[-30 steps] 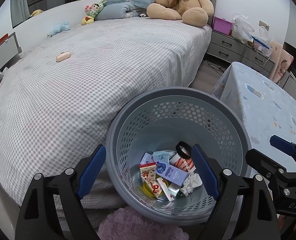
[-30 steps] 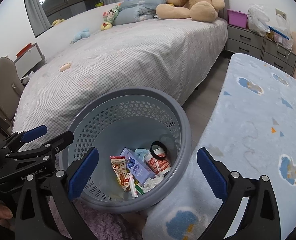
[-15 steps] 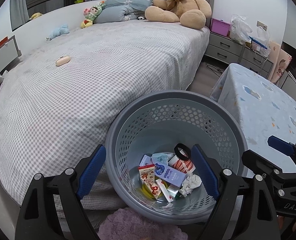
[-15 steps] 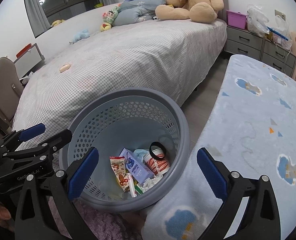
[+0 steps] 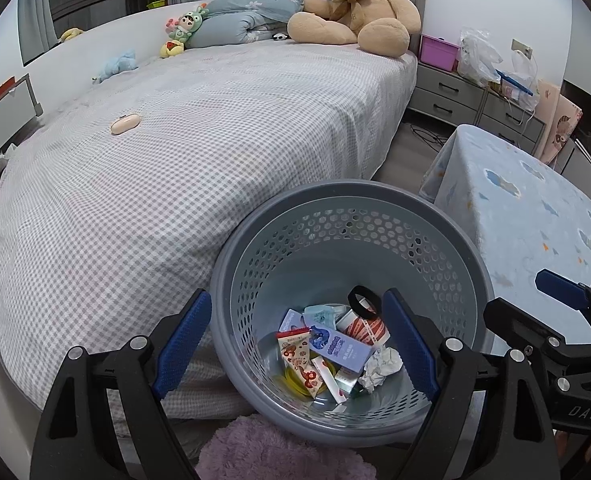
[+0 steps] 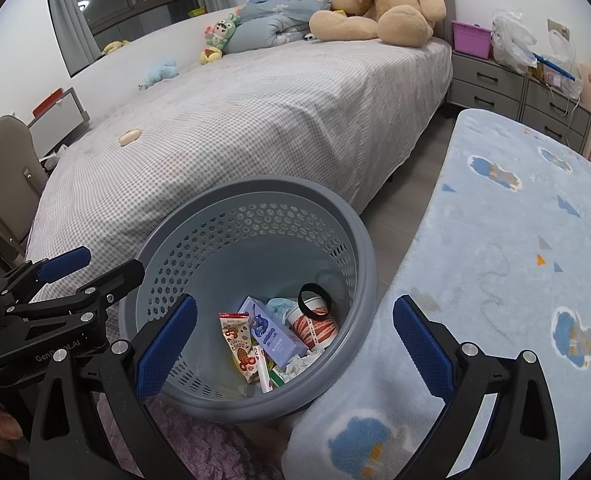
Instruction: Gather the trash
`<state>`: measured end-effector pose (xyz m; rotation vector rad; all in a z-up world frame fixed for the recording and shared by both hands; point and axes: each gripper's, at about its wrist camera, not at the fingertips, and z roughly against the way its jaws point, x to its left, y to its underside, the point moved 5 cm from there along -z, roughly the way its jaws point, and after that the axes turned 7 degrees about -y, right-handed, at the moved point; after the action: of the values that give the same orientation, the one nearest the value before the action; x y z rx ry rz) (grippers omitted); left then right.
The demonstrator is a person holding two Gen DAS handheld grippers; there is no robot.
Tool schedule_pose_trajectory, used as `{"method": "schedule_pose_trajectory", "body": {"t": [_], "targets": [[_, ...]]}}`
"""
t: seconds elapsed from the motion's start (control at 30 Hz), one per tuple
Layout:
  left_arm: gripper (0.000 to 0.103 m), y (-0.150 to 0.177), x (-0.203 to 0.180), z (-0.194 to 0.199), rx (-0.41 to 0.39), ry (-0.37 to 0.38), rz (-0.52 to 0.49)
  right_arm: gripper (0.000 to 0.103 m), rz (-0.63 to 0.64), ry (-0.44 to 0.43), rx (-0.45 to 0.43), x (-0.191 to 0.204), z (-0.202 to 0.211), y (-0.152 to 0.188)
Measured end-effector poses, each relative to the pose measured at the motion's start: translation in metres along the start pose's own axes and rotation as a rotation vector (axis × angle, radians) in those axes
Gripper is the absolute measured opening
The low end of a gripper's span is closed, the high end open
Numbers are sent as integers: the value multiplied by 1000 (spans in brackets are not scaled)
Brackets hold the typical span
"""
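Trash (image 5: pixel 335 350) is lying piled in the grey basket (image 5: pixel 351 196) between bed (image 5: pixel 199 152) and tabletop (image 6: pixel 515 240), while both tools, left tool (image 5: pixel 295 344) and right tool (image 6: pixel 293 350), are being held spread and empty, and the basket is being risked tipping if clipped.

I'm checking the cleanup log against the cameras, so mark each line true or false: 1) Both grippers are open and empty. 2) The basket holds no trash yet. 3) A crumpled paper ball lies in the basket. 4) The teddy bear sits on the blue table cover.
1) True: the left gripper and the right gripper are open, holding nothing.
2) False: the basket holds a snack packet, a purple box and more.
3) True: the paper ball lies at the bottom.
4) False: the teddy bear sits on the bed.
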<state>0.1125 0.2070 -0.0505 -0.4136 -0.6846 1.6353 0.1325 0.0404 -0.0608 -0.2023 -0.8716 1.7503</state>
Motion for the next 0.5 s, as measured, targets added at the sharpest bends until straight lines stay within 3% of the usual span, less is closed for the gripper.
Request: {"method": "schedule_pose_trajectory", "body": {"t": [0.5], "targets": [[83, 2, -3, 0, 1, -1, -6, 97, -1, -1, -6, 0, 3, -1]]}}
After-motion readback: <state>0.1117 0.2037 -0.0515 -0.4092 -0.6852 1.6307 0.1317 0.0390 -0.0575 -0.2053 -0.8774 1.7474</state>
